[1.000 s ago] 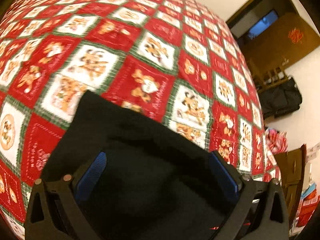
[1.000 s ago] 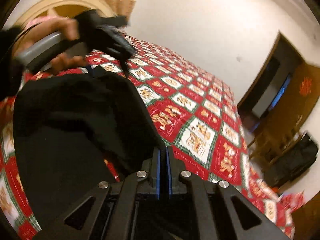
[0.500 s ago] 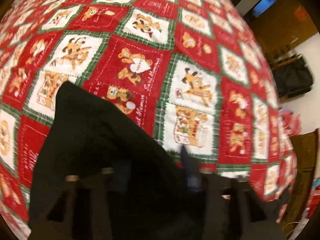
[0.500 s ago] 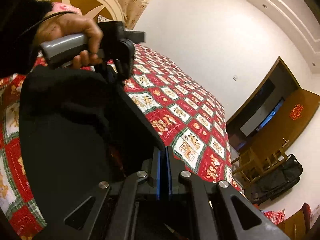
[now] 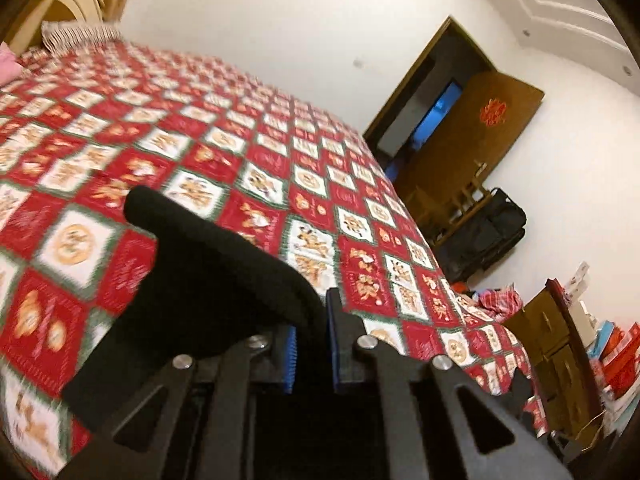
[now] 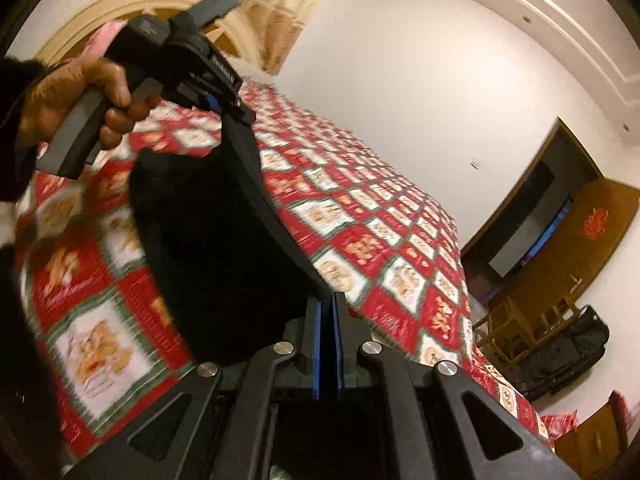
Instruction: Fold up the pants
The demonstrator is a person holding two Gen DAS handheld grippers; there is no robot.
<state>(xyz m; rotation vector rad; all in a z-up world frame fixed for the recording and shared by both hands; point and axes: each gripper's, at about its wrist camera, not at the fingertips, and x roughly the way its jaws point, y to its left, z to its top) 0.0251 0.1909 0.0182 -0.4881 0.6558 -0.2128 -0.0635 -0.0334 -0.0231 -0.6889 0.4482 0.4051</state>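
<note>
The black pants (image 5: pixel 208 288) hang over a bed with a red, white and green patchwork quilt (image 5: pixel 280 168). My left gripper (image 5: pixel 311 320) is shut on one edge of the pants, blue pads pinching the cloth. My right gripper (image 6: pixel 327 312) is shut on another edge of the pants (image 6: pixel 216 248). In the right wrist view the left gripper (image 6: pixel 230 110) is held up in a hand, with the taut cloth edge stretched from it to my right gripper. The lower part of the pants is hidden behind the gripper bodies.
The quilt (image 6: pixel 380 232) covers the whole bed. A headboard (image 6: pixel 120 4) and curtain stand at the far end. An open wooden door (image 5: pixel 472 132), a black bag (image 5: pixel 488 236) on a wooden rack and cluttered boxes (image 5: pixel 600 340) are to the right.
My left gripper has closed on the pants edge and risen, tilting up from the quilt toward the room. Both grippers have lifted the pants, with the edge pulled taut between them.
</note>
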